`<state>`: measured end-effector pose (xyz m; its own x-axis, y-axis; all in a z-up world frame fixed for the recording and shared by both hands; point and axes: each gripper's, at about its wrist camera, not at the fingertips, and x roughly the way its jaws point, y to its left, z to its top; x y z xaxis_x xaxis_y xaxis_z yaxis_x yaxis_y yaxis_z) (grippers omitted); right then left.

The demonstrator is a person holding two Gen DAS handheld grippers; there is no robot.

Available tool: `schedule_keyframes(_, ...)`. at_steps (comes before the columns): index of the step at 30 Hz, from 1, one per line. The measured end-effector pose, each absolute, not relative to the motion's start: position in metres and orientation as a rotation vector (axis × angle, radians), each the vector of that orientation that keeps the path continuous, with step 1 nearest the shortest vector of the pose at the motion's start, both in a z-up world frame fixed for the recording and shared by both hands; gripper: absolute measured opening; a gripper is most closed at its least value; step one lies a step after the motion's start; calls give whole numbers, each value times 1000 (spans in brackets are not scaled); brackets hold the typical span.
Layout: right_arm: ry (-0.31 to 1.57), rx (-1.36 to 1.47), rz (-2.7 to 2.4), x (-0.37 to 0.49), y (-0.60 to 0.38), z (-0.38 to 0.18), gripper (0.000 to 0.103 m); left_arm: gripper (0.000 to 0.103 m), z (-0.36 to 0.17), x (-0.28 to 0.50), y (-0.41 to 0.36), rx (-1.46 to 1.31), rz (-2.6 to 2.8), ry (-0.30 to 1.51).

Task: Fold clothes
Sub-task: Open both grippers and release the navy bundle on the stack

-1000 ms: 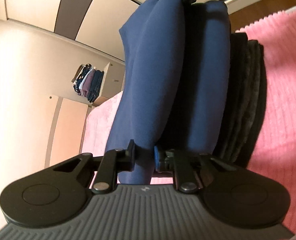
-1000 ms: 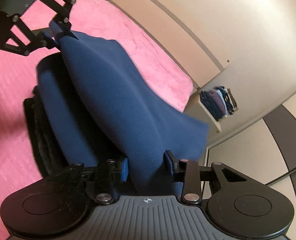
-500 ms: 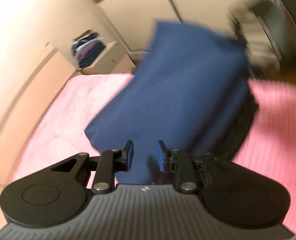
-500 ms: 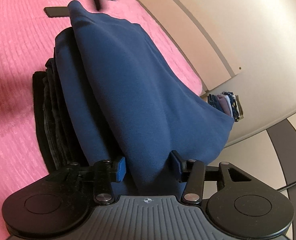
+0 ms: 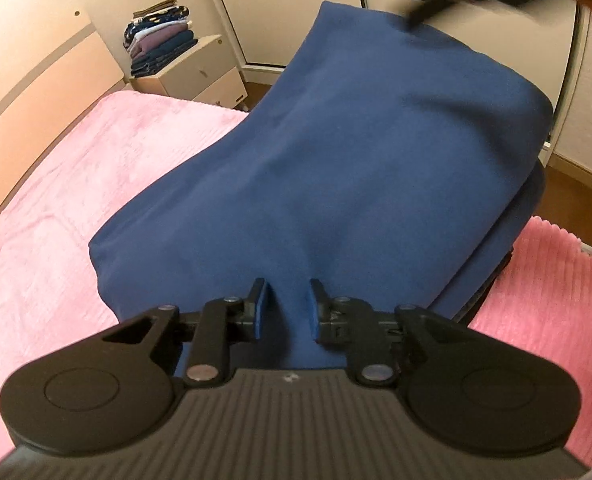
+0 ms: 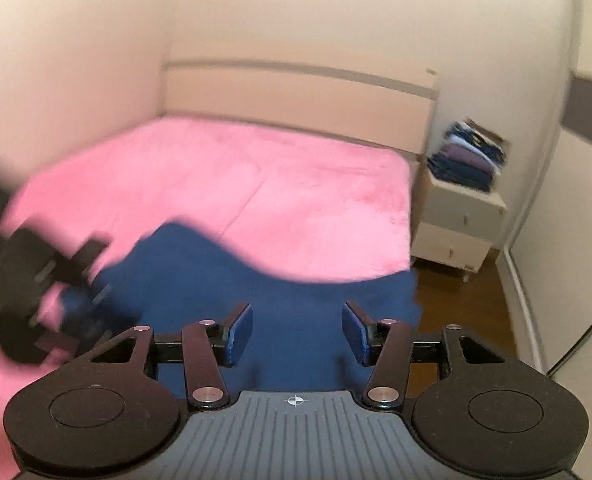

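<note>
The left tool (image 5: 286,304) is clamped on a fold of the navy garment (image 5: 356,168) over the pink bed (image 5: 76,184); the right tool (image 6: 297,330) gapes apart above that garment.

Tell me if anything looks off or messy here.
Nothing is spilled or damaged. The navy garment lies humped rather than flat on the pink bedspread. The left gripper pinches its edge; the right gripper is open above it. The right-wrist view is blurred.

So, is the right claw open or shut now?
Open: the right claw has its blue pads wide apart, with the navy garment loose between them.
</note>
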<state>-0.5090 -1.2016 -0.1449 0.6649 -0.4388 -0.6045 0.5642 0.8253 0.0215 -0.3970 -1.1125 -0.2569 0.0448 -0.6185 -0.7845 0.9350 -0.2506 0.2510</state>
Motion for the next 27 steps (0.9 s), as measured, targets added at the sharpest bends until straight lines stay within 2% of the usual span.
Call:
schedule_keyframes(3, 682, 435, -619, -516, -1250, -196, 51, 16, -257, -394, -1112, 982, -1562, 430)
schedule_keyframes(5, 648, 516, -652, -528, -1259, -209, 51, 17, -255, -389, -1114, 956, -1578, 435)
schedule_keyframes(8, 621, 572, -664, -532, -1264, -205, 51, 21, -255, -382, -1127, 939, -1574, 474)
schedule_keyframes(13, 641, 588, -667, -526, -1272, -190, 51, 21, -251, -377, -1134, 930, -1580, 493)
schedule_keyframes(20, 446, 495, -661, -556, -1194, -148, 51, 22, -229, -370, -1109, 818, -1549, 441)
schedule_keyframes(23, 480, 494, -654, -567, -1153, -166, 51, 22, -227, -359, -1094, 721, -1490, 468)
schedule_keyframes(27, 556, 530, -668, -576, -1136, -201, 51, 26, -252, -357, -1102, 823, -1466, 585)
